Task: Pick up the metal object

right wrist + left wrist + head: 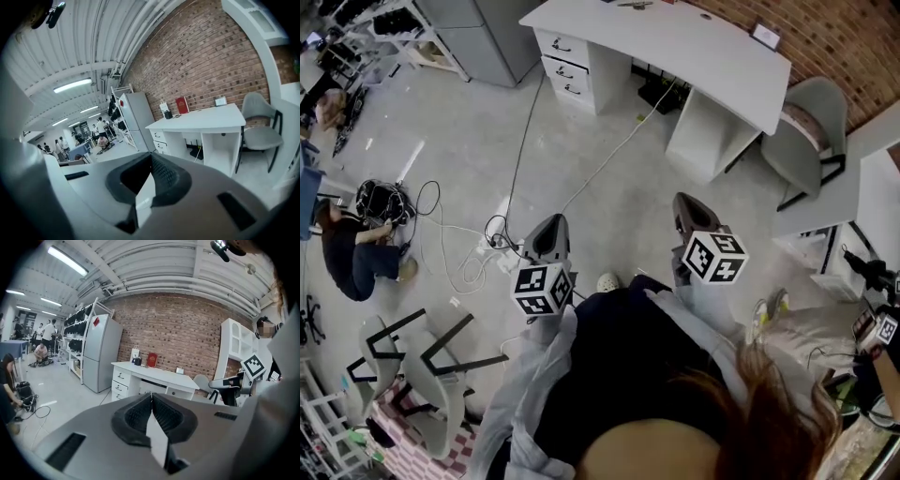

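Note:
I cannot make out a metal object in any view. In the head view my left gripper (554, 223) and right gripper (683, 200) are held side by side in front of the person's body, above the grey floor, both pointing toward the white desk (675, 42). In the left gripper view the left gripper (151, 395) has its ribbed pads pressed together with nothing between them. The right gripper (150, 157) is likewise shut and empty. The right gripper's marker cube (254, 365) shows at the right of the left gripper view.
A grey chair (811, 122) stands right of the desk, and a grey fridge (101, 352) to its left. Cables and a power strip (487, 246) lie on the floor. A person (352, 255) crouches at the left. Overturned chairs (422, 361) lie at the lower left.

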`<state>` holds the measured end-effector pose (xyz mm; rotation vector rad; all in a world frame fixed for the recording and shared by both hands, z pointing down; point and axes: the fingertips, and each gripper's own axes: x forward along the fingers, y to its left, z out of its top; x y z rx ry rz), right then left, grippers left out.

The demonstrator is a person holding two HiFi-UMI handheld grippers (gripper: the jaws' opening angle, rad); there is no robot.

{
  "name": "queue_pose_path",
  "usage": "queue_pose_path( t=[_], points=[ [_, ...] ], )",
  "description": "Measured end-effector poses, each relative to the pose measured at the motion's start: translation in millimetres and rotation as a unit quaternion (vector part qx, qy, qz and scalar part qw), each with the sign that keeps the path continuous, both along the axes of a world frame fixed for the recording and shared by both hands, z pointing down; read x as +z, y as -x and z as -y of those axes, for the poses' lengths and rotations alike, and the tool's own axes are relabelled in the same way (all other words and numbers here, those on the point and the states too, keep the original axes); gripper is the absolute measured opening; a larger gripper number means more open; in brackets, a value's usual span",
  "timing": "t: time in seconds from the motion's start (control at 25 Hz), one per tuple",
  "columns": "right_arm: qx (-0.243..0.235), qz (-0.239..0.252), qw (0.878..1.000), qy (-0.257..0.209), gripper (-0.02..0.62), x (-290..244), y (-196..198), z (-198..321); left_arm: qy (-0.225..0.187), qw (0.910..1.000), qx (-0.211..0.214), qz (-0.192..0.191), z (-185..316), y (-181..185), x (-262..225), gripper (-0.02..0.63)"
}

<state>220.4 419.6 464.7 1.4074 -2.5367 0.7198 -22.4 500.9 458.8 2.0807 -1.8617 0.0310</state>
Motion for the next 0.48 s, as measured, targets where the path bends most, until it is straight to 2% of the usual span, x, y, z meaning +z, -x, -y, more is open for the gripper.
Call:
queue_pose_path(
  t=[0.16, 0.48],
  points=[
    [0.018, 0.025, 1.000, 0.003, 0.006, -6, 10, 17, 0.001, 1.0000, 0.006, 0.004, 19, 16, 2, 0.021],
    [0.018, 0.016, 1.000, 0.008, 0.006, 0, 27, 68, 0.015, 0.9999, 0.001, -0.008, 65, 37, 15, 0.021]
  ],
)
